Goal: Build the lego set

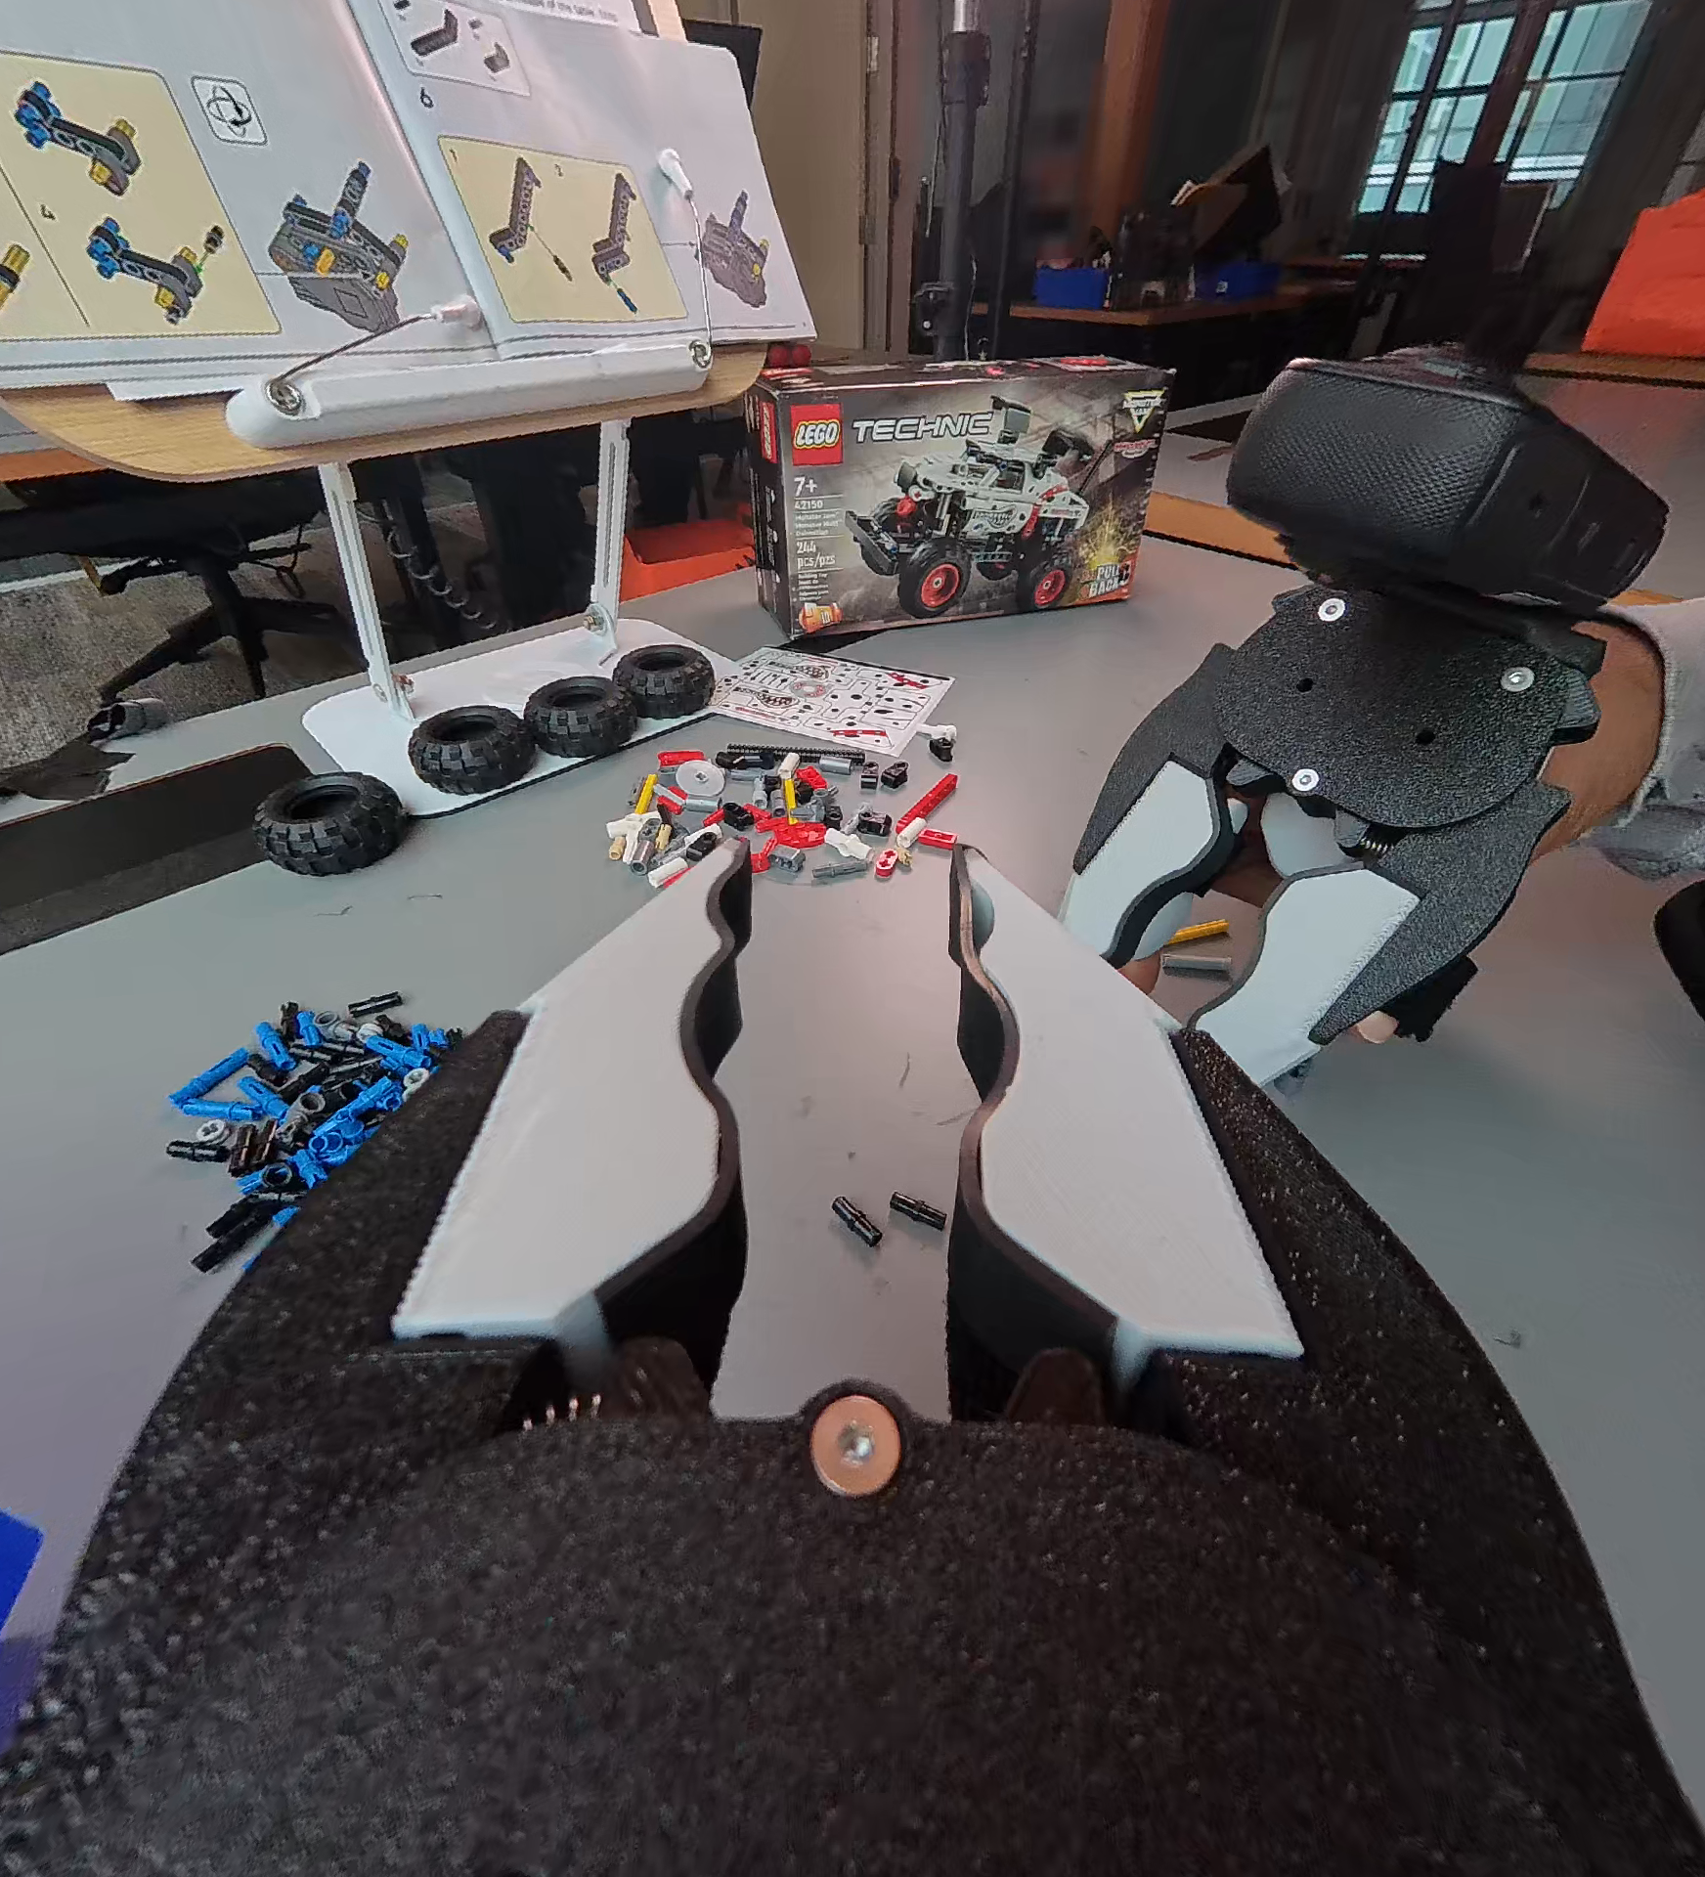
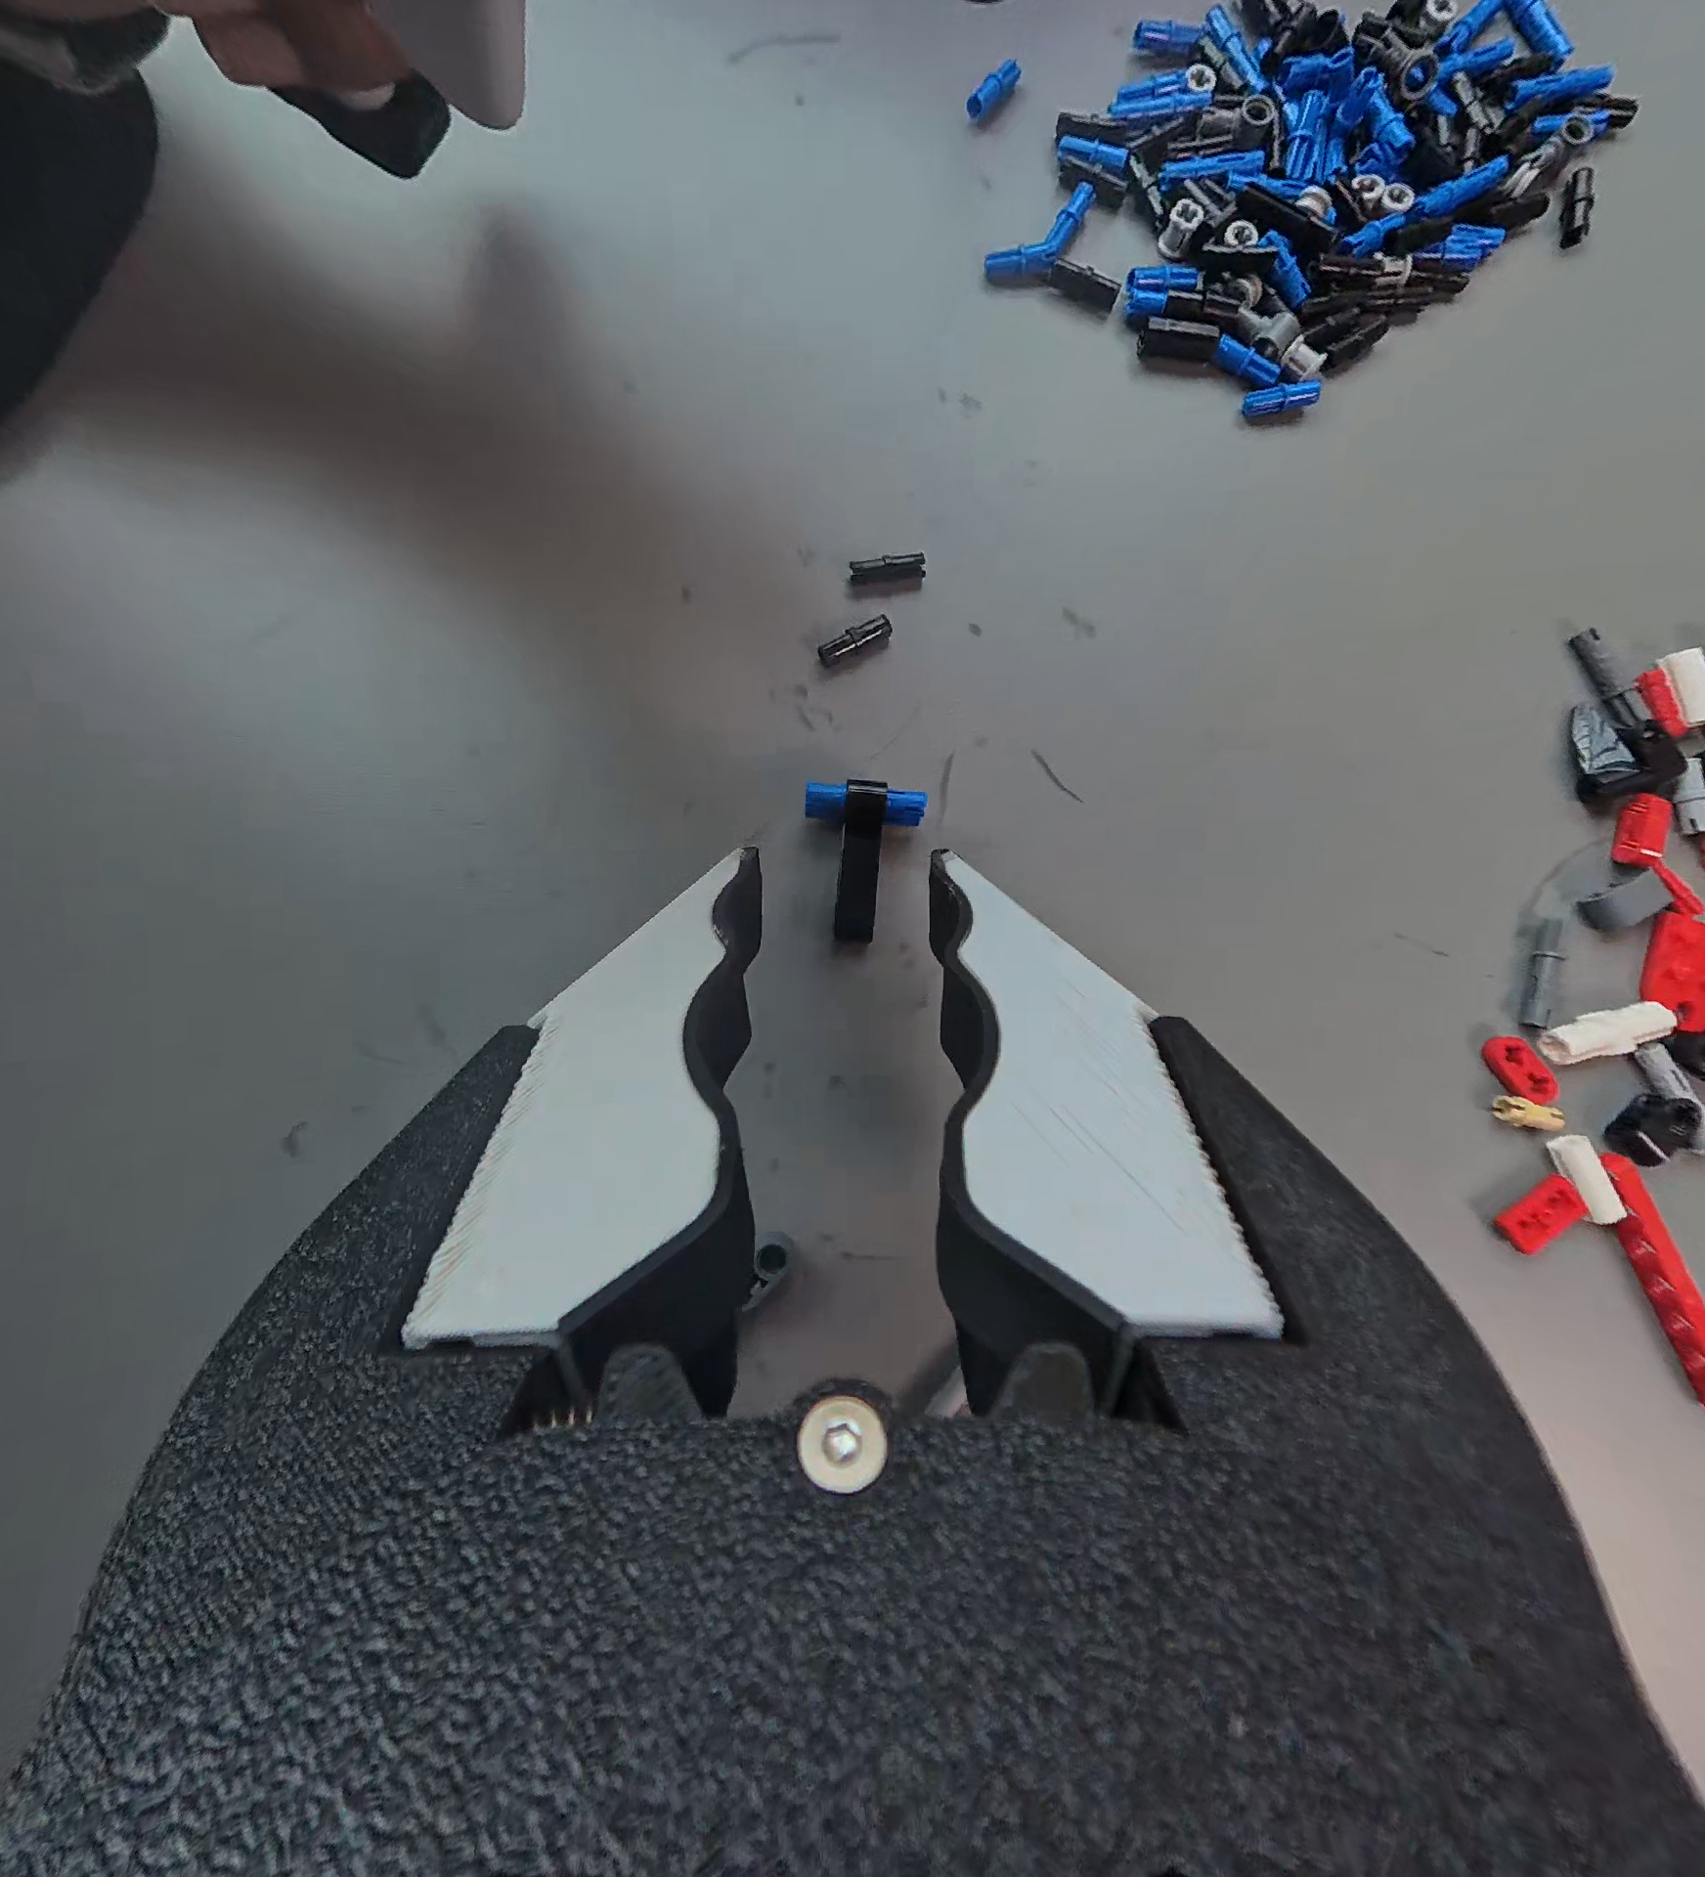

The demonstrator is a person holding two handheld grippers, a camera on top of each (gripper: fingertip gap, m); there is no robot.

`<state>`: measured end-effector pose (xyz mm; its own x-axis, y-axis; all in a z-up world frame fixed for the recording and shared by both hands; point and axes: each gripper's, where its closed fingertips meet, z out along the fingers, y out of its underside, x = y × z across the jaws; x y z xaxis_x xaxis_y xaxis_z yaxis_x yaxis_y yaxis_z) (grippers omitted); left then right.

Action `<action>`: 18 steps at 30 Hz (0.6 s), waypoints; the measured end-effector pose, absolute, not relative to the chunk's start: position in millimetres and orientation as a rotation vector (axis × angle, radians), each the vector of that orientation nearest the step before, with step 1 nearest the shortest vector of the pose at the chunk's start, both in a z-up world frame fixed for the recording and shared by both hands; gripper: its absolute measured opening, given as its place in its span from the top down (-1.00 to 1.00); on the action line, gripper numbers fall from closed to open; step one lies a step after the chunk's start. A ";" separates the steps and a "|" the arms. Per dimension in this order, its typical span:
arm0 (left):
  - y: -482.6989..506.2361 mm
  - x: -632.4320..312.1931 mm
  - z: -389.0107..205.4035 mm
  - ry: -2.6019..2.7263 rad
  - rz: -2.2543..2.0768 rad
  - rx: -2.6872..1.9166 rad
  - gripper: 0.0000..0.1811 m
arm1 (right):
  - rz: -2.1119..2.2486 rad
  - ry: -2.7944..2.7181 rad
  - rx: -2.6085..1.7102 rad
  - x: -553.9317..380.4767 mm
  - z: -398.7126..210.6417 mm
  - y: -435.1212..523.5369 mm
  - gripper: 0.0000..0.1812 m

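tyres (image 1: 513, 747) before stand (image 1: 483, 569), box (image 1: 950, 488) right

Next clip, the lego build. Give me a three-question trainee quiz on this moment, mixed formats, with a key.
1. True or false: the right gripper grips the black beam with a blue pin.
2. How many loose tyres lie by the booklet stand?
3. The two separate black pins lie: A) in the blue-and-black pile, B) alone on the table, C) on the box.

Key: 1 false; 2 four; 3 B.
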<state>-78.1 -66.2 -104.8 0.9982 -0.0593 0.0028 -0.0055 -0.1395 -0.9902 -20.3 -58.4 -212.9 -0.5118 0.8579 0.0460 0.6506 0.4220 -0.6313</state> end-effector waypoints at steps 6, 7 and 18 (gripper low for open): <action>-64.5 -76.8 -110.0 0.056 -0.049 -1.728 0.57 | 0.759 -2.375 -1.283 -13.4 -221.4 -59.0 0.66; -64.3 -76.8 -110.6 0.056 -0.051 -1.730 0.57 | 0.757 -2.378 -1.284 -12.8 -222.4 -59.1 0.67; -63.1 -76.2 -114.7 0.061 -0.058 -1.743 0.57 | 0.785 -2.377 -1.302 -10.9 -223.0 -57.5 0.79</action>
